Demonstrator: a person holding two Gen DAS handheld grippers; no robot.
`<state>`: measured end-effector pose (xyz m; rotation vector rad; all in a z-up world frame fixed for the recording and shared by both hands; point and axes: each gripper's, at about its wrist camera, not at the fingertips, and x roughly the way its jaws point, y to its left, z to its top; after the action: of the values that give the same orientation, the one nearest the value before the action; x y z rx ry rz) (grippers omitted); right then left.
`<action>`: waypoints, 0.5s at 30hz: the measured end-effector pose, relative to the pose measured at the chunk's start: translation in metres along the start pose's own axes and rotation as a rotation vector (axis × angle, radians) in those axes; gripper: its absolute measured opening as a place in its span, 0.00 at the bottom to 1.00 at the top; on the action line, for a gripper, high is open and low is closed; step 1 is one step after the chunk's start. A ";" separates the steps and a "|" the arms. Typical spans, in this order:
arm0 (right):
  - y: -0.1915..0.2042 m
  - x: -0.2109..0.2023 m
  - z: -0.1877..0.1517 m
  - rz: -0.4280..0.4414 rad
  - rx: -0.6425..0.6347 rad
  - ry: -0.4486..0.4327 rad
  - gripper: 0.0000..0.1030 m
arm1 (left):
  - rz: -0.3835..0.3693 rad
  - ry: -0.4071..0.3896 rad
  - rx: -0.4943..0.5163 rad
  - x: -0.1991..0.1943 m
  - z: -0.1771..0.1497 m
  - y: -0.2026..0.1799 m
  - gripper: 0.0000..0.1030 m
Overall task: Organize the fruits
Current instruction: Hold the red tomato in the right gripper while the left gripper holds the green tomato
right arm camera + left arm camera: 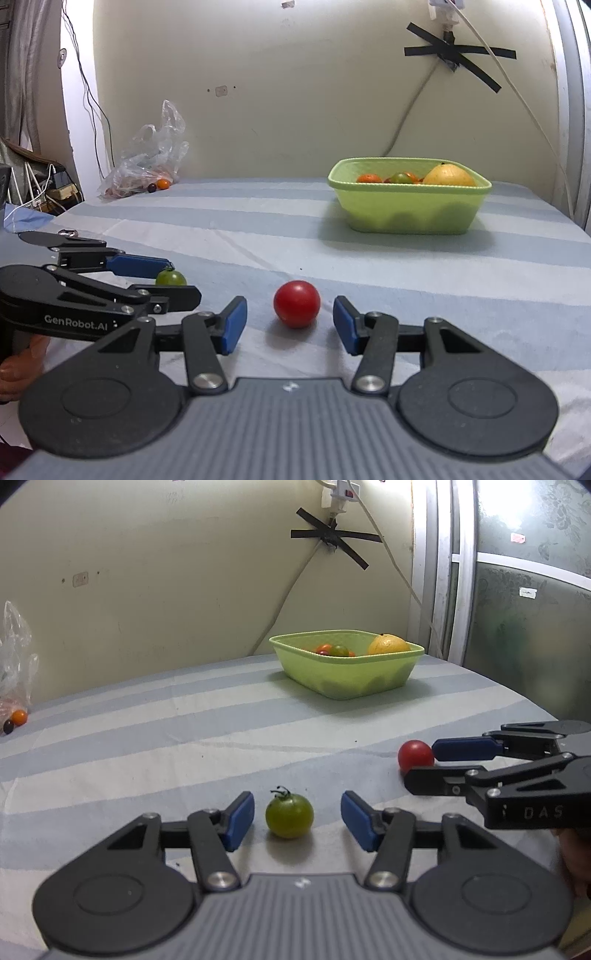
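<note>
At the far left a clear plastic bag lies by the wall with two small fruits loose beside it — these look not yet sorted. Nearer, the left gripper has its fingers apart around a green tomato that sits on the striped cloth, midway between the blue pads with a gap on each side. Just to its right, the right gripper likewise stands apart around a red tomato, untouched on the cloth. Farthest right, the green basket already holds a yellow fruit and several small tomatoes — so, as I judge it, the task is partly done, with these two fruits and the ones by the bag left.
</note>
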<state>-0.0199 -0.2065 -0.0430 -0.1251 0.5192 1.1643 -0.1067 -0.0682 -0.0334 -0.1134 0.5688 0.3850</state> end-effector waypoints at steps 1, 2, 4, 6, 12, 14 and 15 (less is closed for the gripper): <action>0.000 0.000 0.000 -0.001 -0.001 0.002 0.53 | -0.003 -0.001 -0.003 0.000 0.000 0.000 0.51; 0.000 0.000 0.000 -0.001 -0.002 0.003 0.53 | -0.005 -0.002 -0.005 -0.001 0.000 0.001 0.51; 0.000 0.000 0.000 -0.002 -0.002 0.005 0.53 | -0.009 -0.004 -0.004 -0.001 -0.001 0.001 0.48; -0.001 0.001 0.000 -0.003 0.000 0.010 0.53 | -0.012 -0.005 -0.003 -0.003 -0.001 0.000 0.48; 0.000 0.003 0.001 -0.016 0.003 0.017 0.53 | -0.020 -0.007 -0.008 -0.005 -0.002 0.001 0.43; 0.000 0.004 0.002 -0.021 0.003 0.023 0.52 | -0.023 -0.005 -0.011 -0.004 -0.002 0.002 0.43; 0.000 0.004 0.002 -0.024 0.004 0.026 0.52 | -0.023 -0.004 -0.013 -0.004 -0.002 0.002 0.43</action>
<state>-0.0181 -0.2026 -0.0433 -0.1430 0.5410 1.1394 -0.1115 -0.0682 -0.0326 -0.1312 0.5608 0.3666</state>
